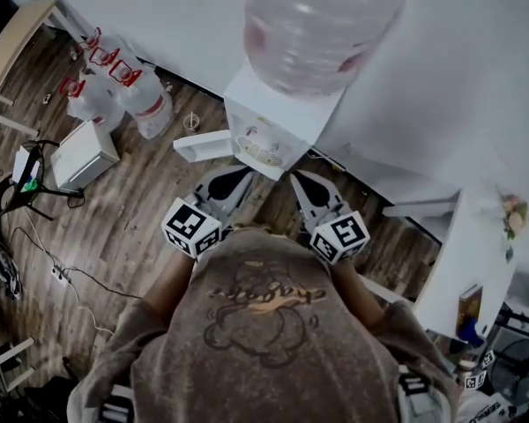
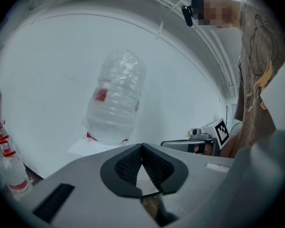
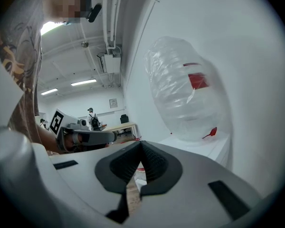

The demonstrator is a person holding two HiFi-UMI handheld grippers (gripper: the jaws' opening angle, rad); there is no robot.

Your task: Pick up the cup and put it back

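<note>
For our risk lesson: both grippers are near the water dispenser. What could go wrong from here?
Left gripper and right gripper are both shut: moved on like this, they would push things, not grip them. Their tips sit close to the dispenser and could bump it. Floor cables could trip the person.

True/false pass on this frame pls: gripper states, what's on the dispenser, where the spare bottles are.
1. The left gripper is shut and empty. True.
2. The right gripper holds a cup. False: it is shut with nothing between its jaws.
3. A large water bottle sits on top of the white dispenser. True.
4. In the head view the spare bottles stand right of the dispenser. False: they stand to its left, on the wooden floor.
</note>
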